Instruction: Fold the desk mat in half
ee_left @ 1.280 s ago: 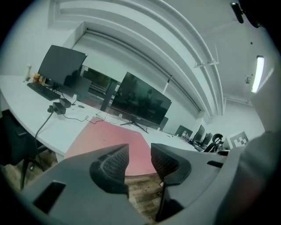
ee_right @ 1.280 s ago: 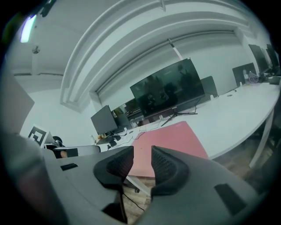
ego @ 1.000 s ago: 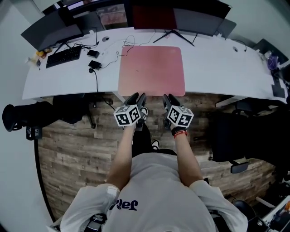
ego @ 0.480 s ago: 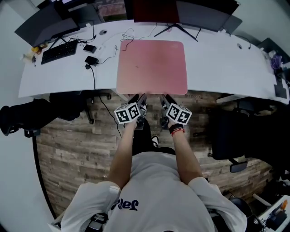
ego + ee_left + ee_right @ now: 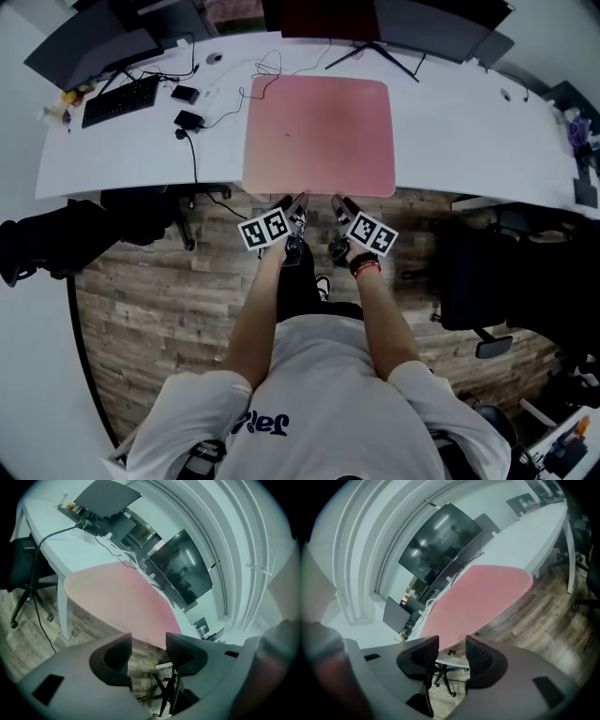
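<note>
Both forearms are reaching toward 12 o'clock, holding the left gripper and right gripper side by side. Their jaws are opening with nothing between them. The pink desk mat is lying flat on the desk at their 12 o'clock.

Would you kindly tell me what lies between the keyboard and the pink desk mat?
Two small black devices and loose cables on the white desk, seen in the head view.

the desk mat is a plain pink rectangle with rounded corners, lying flat and fully unfolded on the white desk. its near edge runs along the desk's front edge, its far edge lies close to the monitor stand.
</note>
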`<action>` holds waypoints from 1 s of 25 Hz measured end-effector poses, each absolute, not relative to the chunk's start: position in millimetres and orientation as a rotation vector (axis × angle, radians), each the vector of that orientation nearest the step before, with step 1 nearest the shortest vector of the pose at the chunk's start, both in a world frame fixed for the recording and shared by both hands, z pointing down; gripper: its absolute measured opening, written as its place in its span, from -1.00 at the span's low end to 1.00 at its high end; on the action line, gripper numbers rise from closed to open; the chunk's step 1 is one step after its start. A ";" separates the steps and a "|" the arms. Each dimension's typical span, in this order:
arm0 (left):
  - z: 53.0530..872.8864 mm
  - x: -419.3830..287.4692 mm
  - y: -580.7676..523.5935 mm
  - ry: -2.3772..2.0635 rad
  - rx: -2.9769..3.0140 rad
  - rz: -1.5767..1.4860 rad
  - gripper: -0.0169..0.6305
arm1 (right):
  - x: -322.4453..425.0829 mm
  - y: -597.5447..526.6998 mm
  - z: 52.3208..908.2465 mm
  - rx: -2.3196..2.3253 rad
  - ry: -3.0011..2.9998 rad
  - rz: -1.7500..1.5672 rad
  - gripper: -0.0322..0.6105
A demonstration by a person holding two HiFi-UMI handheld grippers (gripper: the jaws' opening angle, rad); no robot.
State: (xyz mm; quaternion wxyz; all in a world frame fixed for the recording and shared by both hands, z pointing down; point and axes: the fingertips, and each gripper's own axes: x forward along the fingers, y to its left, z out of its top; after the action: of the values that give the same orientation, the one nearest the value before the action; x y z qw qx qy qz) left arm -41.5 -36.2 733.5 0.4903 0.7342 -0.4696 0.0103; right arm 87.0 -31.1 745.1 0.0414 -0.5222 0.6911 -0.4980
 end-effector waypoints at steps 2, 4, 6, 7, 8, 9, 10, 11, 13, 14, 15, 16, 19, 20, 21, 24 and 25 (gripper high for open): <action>739.8 -40.1 -38.8 -1.126 1.769 0.023 -0.23 | 86.4 -34.1 750.0 -1.584 2.091 -1.545 -0.30; 745.9 -38.3 -42.0 -1.116 1.751 0.012 -0.23 | 86.1 -37.0 754.5 -1.570 2.067 -1.562 -0.30; 752.0 -37.9 -46.5 -1.113 1.720 -0.022 -0.24 | 86.3 -40.5 758.2 -1.554 2.033 -1.574 -0.31; 754.6 -38.3 -48.6 -1.114 1.703 -0.042 -0.24 | 86.5 -42.1 759.9 -1.546 2.013 -1.580 -0.30; 756.8 -38.9 -50.2 -1.114 1.685 -0.061 -0.24 | 86.6 -43.2 761.4 -1.538 1.992 -1.586 -0.30; 758.5 -39.5 -51.1 -1.114 1.666 -0.081 -0.24 | 86.7 -43.8 762.8 -1.529 1.971 -1.593 -0.31; 759.9 -40.1 -51.7 -1.112 1.648 -0.101 -0.24 | 86.6 -44.2 763.9 -1.517 1.953 -1.599 -0.31; 761.1 -41.0 -52.3 -1.110 1.633 -0.120 -0.25 | 86.1 -44.8 764.7 -1.503 1.938 -1.603 -0.31; 763.4 -43.2 -53.9 -1.108 1.610 -0.154 -0.27 | 84.1 -47.3 765.5 -1.472 1.911 -1.606 -0.31; 764.4 -44.1 -54.6 -1.106 1.597 -0.172 -0.28 | 83.3 -49.0 765.4 -1.457 1.896 -1.607 -0.32; 765.3 -44.7 -55.2 -1.102 1.581 -0.192 -0.29 | 82.8 -50.7 765.1 -1.443 1.880 -1.610 -0.32; 765.9 -45.2 -55.8 -1.096 1.561 -0.216 -0.29 | 82.6 -52.2 765.1 -1.430 1.861 -1.616 -0.32; 767.9 -46.3 -57.9 -1.078 1.498 -0.297 -0.32 | 84.1 -54.0 767.4 -1.400 1.795 -1.642 -0.34; 768.9 -47.1 -58.2 -1.076 1.476 -0.324 -0.33 | 84.6 -53.8 768.4 -1.389 1.780 -1.647 -0.37; 770.1 -48.4 -58.2 -1.079 1.456 -0.348 -0.36 | 84.4 -53.6 769.0 -1.378 1.769 -1.651 -0.39; 773.8 -52.6 -58.4 -1.101 1.410 -0.393 -0.50 | 82.6 -55.7 767.9 -1.347 1.737 -1.662 -0.47; 774.9 -53.1 -58.2 -1.107 1.398 -0.403 -0.53 | 83.1 -56.6 767.5 -1.342 1.723 -1.663 -0.50</action>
State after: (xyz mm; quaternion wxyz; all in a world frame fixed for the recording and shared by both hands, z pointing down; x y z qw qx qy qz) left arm -53.1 -58.2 774.9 0.6104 0.6056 -0.4797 -0.1746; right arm 83.1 -56.6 767.5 0.1971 -0.4792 0.6155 -0.5938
